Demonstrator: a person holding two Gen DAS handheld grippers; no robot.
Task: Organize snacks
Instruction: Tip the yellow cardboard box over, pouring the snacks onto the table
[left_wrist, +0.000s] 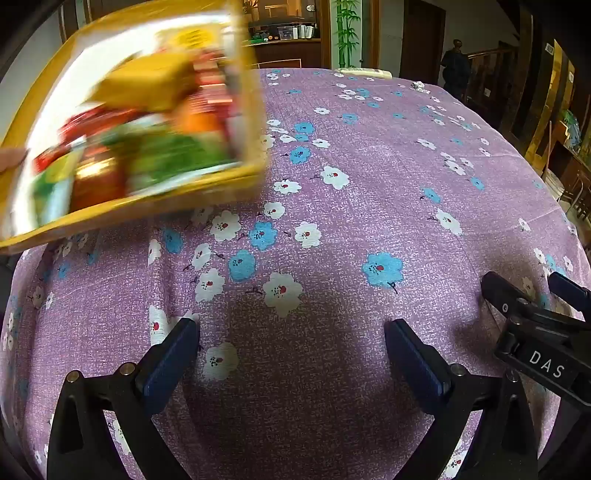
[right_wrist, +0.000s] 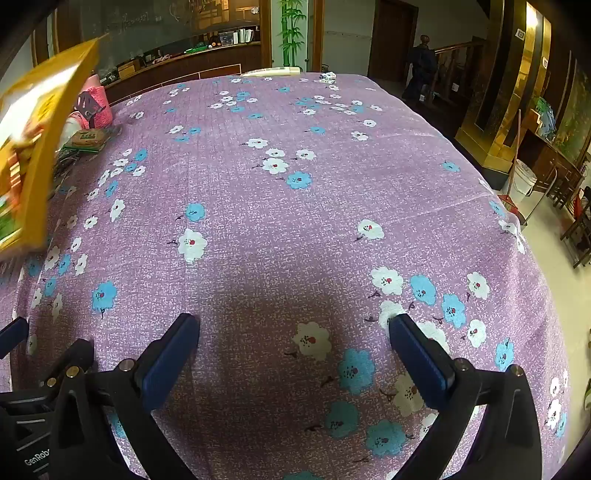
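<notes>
The tray (left_wrist: 22, 236) of snacks (left_wrist: 147, 147) is seen tilted above the cloth (left_wrist: 332, 221), up and left of both grippers; the left gripper (left_wrist: 291, 343) is nearer; the right gripper (right_wrist: 293, 339) too is spread wide, nothing held.

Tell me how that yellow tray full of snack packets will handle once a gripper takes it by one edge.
The yellow tray keeps a straight rim while tilted, so it is probably stiff. The snack packets look loosely heaped, so they may slide toward the low side. Held by one edge, it would likely sag or tip; both open grippers, left and right, seem safer.
</notes>
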